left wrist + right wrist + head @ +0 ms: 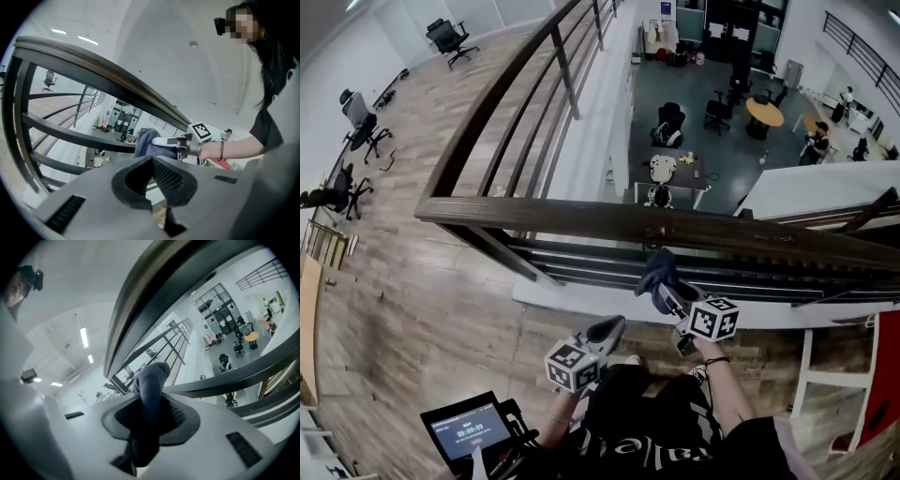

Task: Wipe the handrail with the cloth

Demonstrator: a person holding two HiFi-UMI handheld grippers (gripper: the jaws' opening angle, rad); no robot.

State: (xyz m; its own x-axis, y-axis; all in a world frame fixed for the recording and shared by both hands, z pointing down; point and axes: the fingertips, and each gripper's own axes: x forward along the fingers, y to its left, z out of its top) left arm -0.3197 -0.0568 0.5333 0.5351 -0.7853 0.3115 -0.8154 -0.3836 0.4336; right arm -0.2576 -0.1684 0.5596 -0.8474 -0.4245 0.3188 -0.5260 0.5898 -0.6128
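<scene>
The brown wooden handrail runs across the head view on dark metal bars, and a second stretch leads away toward the top. My right gripper is shut on a dark blue cloth, held just below and in front of the rail. In the right gripper view the cloth sticks up between the jaws of the right gripper, a little short of the handrail overhead. My left gripper hangs lower left, shut and empty. The left gripper faces the cloth and the handrail.
Beyond the rail is a drop to a lower floor with tables and chairs. Office chairs stand on the wooden floor at left. A tablet screen sits by the person's left side. A white shelf frame is at right.
</scene>
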